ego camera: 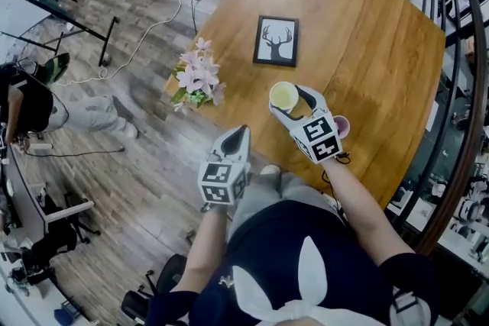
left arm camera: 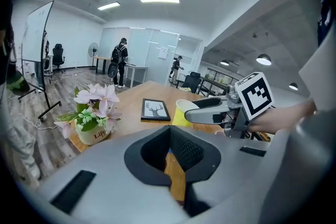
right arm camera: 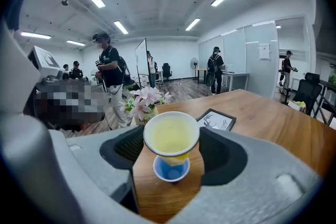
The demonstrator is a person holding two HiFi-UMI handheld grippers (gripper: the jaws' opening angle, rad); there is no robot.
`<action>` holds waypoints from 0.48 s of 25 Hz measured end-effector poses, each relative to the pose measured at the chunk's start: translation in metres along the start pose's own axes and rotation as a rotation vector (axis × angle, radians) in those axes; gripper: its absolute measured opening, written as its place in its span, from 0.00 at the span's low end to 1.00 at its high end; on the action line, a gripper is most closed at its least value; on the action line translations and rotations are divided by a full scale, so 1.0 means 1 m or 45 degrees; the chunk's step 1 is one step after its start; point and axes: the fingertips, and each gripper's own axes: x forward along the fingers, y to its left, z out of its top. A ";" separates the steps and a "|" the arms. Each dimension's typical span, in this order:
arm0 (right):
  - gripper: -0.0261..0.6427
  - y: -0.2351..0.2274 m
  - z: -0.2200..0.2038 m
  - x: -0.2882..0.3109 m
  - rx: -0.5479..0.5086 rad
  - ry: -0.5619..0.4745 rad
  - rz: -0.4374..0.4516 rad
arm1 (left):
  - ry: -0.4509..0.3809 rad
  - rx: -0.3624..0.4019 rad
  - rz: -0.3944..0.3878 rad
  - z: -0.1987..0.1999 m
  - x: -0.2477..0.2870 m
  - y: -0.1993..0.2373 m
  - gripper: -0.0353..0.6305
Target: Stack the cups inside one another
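Note:
My right gripper (ego camera: 288, 100) is shut on a yellow paper cup (ego camera: 283, 96), held upright above the wooden table (ego camera: 374, 50). In the right gripper view the yellow cup (right arm camera: 171, 136) sits between the jaws, directly over a small blue cup (right arm camera: 171, 169) standing on the table; the yellow cup's base hangs just above the blue cup's mouth. A pink cup (ego camera: 342, 126) stands beside the right gripper's marker cube. My left gripper (ego camera: 239, 135) is over the table's near edge, jaws together and nothing in them (left arm camera: 170, 131); it faces the yellow cup (left arm camera: 181, 113).
A framed deer picture (ego camera: 276, 40) lies on the table beyond the cups. A pot of pink flowers (ego camera: 197, 80) stands at the table's left corner. Cables run over the wooden floor (ego camera: 137, 19) at left. People stand far back in the room.

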 end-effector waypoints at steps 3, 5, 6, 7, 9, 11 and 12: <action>0.53 -0.001 -0.006 0.005 -0.001 0.024 0.005 | -0.007 0.001 -0.004 -0.002 0.002 0.002 0.08; 0.53 0.000 -0.012 0.008 0.000 0.042 0.008 | -0.002 0.002 -0.009 -0.006 0.004 0.003 0.08; 0.53 0.000 -0.015 0.010 0.001 0.050 0.010 | 0.000 0.002 -0.007 -0.006 0.003 0.003 0.08; 0.53 0.000 -0.018 0.011 0.002 0.055 0.012 | -0.001 0.000 -0.001 -0.005 0.003 0.003 0.08; 0.53 0.000 -0.024 0.015 0.005 0.068 0.016 | -0.003 -0.003 0.011 -0.001 0.003 0.003 0.08; 0.53 -0.001 -0.031 0.018 0.009 0.092 0.021 | 0.002 -0.003 0.007 -0.004 0.004 0.002 0.08; 0.53 -0.002 -0.033 0.019 0.010 0.102 0.024 | 0.006 0.000 0.001 -0.007 0.004 0.002 0.08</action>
